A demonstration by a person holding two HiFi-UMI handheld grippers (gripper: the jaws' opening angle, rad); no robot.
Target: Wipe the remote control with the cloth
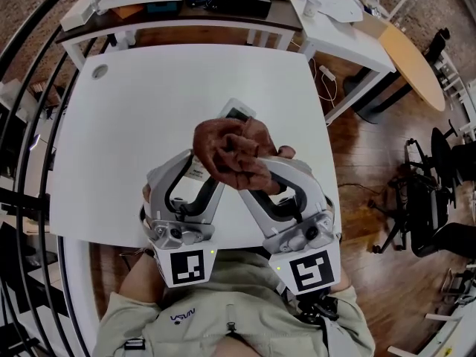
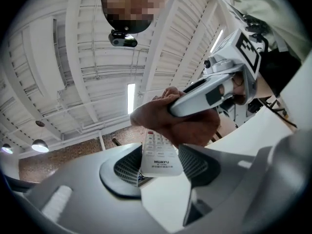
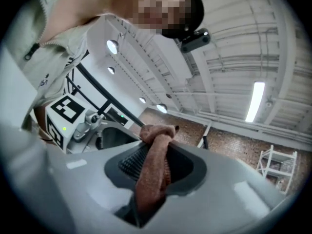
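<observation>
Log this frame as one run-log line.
left gripper: shut on remote control | right gripper: shut on cloth | cloth bunched against remote control | both held over white table

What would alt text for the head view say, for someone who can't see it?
From above, a person holds two grippers over a white table: the left gripper clamps a white remote control, and the right gripper presses a brown cloth over its middle. Cluttered desks stand behind.

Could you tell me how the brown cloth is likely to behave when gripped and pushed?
Probably floppy: the cloth bunches into folds between the right tool's jaws. Likely light: it sits crumpled on the remote. Its fuzzy weave should grip, not slip.
</observation>
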